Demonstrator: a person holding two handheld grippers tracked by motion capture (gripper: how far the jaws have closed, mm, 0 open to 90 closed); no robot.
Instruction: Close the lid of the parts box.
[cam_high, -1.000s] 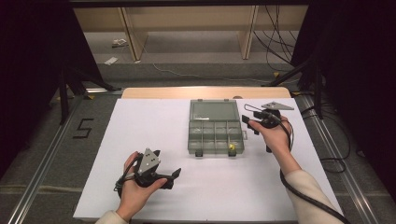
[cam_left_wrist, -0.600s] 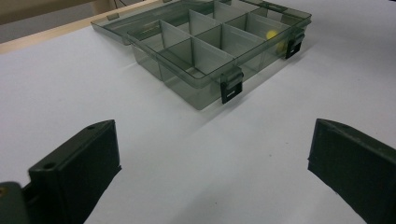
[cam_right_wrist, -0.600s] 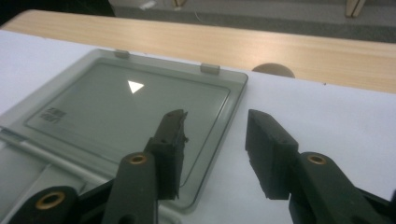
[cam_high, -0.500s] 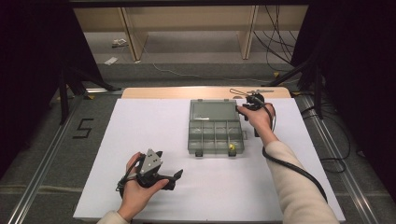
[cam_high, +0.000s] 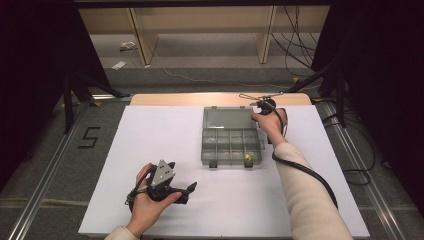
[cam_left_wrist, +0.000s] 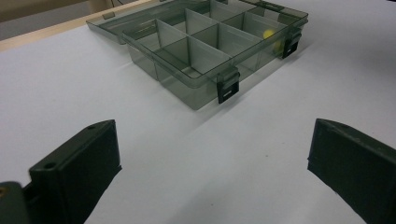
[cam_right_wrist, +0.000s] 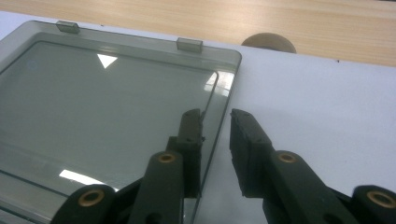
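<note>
A smoky clear compartment box (cam_high: 231, 162) lies open on the white table top, its lid (cam_high: 227, 119) flat on the far side. A small yellow piece (cam_high: 247, 159) sits in the near right compartment. My right gripper (cam_high: 258, 106) is at the lid's far right corner. In the right gripper view its jaws (cam_right_wrist: 217, 116) straddle the lid's right rim (cam_right_wrist: 215, 93); they have just been closing, and a gap still shows beside the rim. My left gripper (cam_high: 188, 193) rests open on the table at the near left, facing the box (cam_left_wrist: 205, 51) with nothing between its jaws (cam_left_wrist: 212, 144).
A wooden strip (cam_high: 220, 98) borders the table's far edge, with a round brown spot (cam_right_wrist: 268, 42) just beyond the lid. Cables (cam_high: 350, 165) trail on the floor at the right. A black "5" mark (cam_high: 90, 137) is on the floor at the left.
My right gripper moved from beside the box towards the far left, to the lid's right corner, and its jaws narrowed around the rim. The left hand stayed put.
</note>
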